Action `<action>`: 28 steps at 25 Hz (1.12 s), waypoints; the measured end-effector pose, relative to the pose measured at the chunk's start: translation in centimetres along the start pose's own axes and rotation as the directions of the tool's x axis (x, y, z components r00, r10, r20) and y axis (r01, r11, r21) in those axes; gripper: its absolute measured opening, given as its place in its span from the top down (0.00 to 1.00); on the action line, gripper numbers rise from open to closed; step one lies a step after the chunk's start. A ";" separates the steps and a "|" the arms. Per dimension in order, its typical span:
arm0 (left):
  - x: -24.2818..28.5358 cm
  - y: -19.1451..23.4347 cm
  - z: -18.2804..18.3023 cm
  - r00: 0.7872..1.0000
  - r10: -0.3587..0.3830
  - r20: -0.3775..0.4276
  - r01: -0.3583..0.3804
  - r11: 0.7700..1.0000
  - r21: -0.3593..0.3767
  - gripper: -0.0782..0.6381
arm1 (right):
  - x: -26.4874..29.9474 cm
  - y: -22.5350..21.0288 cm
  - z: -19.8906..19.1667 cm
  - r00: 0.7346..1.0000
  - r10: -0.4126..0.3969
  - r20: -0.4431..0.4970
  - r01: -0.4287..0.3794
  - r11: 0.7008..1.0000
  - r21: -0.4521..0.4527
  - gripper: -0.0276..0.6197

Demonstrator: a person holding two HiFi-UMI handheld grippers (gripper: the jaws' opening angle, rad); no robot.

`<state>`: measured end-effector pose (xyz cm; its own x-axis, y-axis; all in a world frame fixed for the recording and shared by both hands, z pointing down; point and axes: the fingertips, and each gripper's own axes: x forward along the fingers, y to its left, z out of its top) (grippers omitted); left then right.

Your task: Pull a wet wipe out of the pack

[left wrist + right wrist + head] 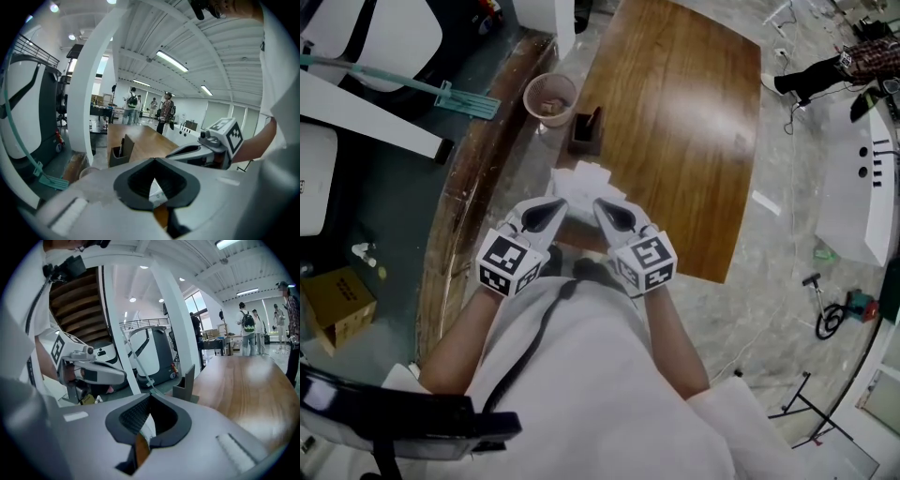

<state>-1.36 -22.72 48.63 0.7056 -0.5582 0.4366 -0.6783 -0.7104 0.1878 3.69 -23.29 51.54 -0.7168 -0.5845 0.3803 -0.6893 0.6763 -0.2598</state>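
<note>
Wooden tabletop (pixel 675 122) in open hall. Pack (pixel 586 180) at its near edge, no wipe pulled yet. Left gripper (pixel 551 211) and right gripper (pixel 609 211) just beside pack, both jaws pressed together, empty. Grab and pull still to do.

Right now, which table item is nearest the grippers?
The white wipe pack, just ahead of the left gripper and right gripper; the dark holder and cup sit farther off.

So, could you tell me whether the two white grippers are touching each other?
Apart: the head view shows the white wipe pack between the left gripper and the right gripper.
</note>
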 end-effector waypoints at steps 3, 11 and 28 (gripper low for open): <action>0.9 0.0 -1.9 0.998 -0.032 -0.058 0.033 0.999 0.011 0.88 | 0.6 0.4 -0.4 1.000 0.001 -0.007 -0.001 1.000 0.026 0.95; 3.7 2.0 -6.0 0.982 0.026 -0.187 -0.020 0.999 0.036 0.69 | 1.9 0.2 -2.7 0.997 -0.020 -0.070 0.023 0.999 0.042 0.95; 8.5 3.9 -9.1 0.951 0.089 -0.297 -0.077 0.996 0.054 0.80 | 2.1 -1.8 -4.1 0.991 -0.050 -0.125 0.057 0.997 0.051 0.95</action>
<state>0.18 -26.33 61.09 0.5492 -0.4670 0.6930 -0.7183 -0.6876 0.1059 3.90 -23.88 56.42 -0.6627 -0.5568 0.5008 -0.7333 0.6181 -0.2831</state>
